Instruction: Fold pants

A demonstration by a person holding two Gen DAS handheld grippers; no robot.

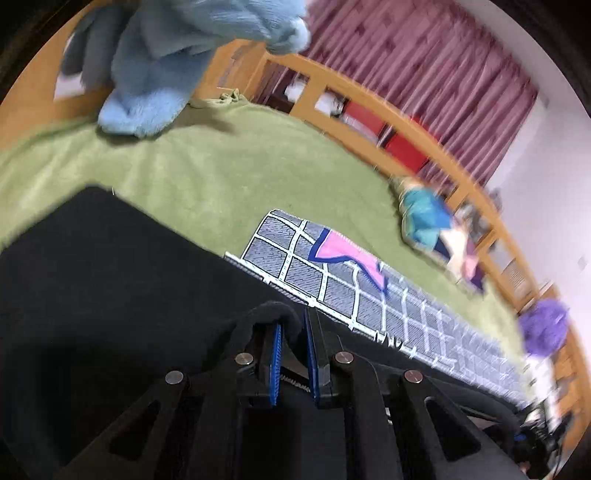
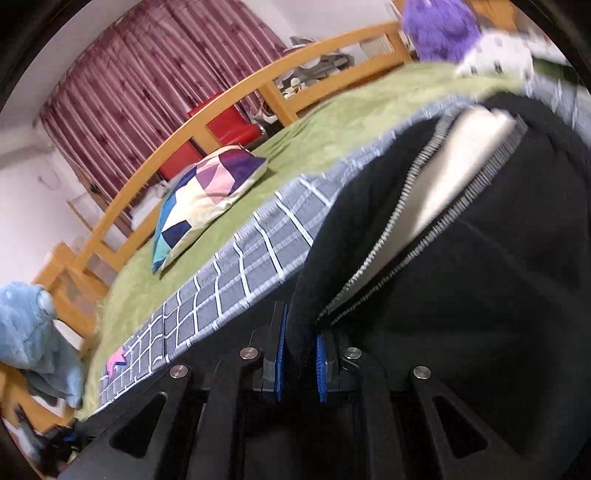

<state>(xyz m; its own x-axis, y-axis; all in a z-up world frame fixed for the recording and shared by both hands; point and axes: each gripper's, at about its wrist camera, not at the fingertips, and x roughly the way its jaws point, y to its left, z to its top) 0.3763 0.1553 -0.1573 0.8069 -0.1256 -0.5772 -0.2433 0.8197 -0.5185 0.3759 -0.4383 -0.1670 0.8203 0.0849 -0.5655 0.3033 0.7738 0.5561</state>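
Note:
The black pants [image 1: 110, 280] lie over a grey checked mat [image 1: 332, 273] on the green bed cover [image 1: 221, 170]. My left gripper [image 1: 293, 328] is shut on a fold of the black fabric, which bulges over the blue pads. In the right wrist view my right gripper [image 2: 300, 332] is shut on another edge of the pants [image 2: 480, 295], beside an open zipper [image 2: 436, 206] with pale lining showing. Both views are tilted and blurred.
A light blue plush toy [image 1: 155, 74] lies at one end of the bed, a patchwork cushion [image 2: 207, 195] near the wooden bed rail [image 2: 221, 107], a purple plush toy [image 2: 439, 26] at the other end. Maroon curtains [image 2: 155, 81] hang behind.

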